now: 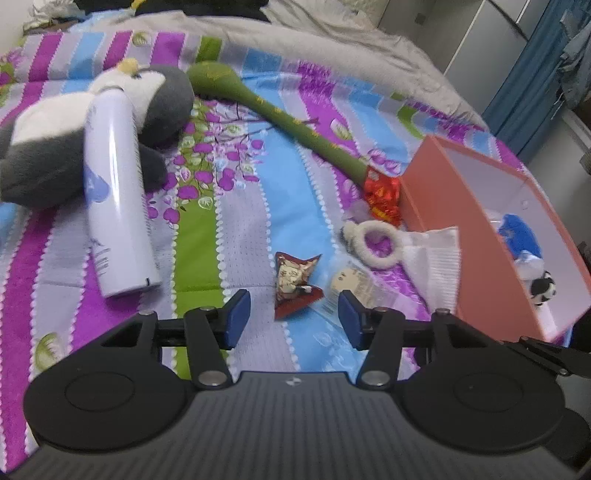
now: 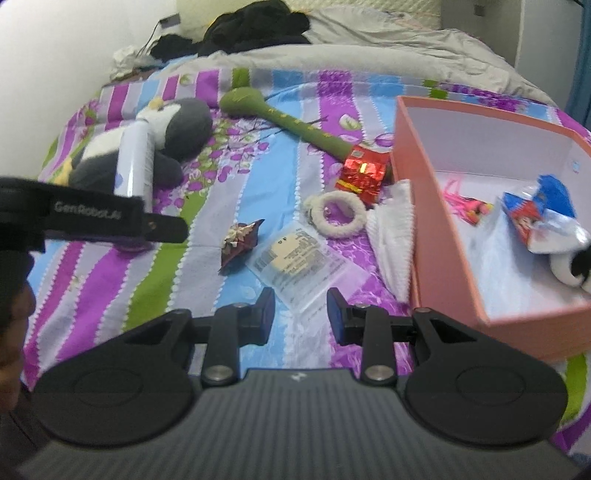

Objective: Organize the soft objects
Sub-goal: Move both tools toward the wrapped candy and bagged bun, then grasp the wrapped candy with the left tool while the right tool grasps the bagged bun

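A grey and white plush penguin [image 1: 55,144] [image 2: 177,136] lies on the bed at the left, with a white spray can [image 1: 114,192] [image 2: 136,158] across it. A green padded stick [image 1: 280,118] [image 2: 288,122] lies in the middle. A white fluffy ring [image 1: 380,243] [image 2: 338,214] and a white cloth [image 1: 436,258] [image 2: 391,240] lie by the pink box [image 1: 491,266] [image 2: 439,251]. A dark red snack packet [image 1: 295,284] [image 2: 240,243] and a clear packet [image 2: 299,262] lie near. My left gripper [image 1: 293,319] is open just before the snack packet. My right gripper [image 2: 301,314] is open over the clear packet's near edge.
The pink box holds a blue-and-white packet [image 2: 543,214], a small black-and-white plush [image 2: 569,269] and a pink item [image 2: 465,203]. A shiny red packet [image 1: 382,195] [image 2: 364,173] lies at the stick's end. A grey blanket [image 2: 369,48] and dark clothes [image 2: 255,26] lie at the far end.
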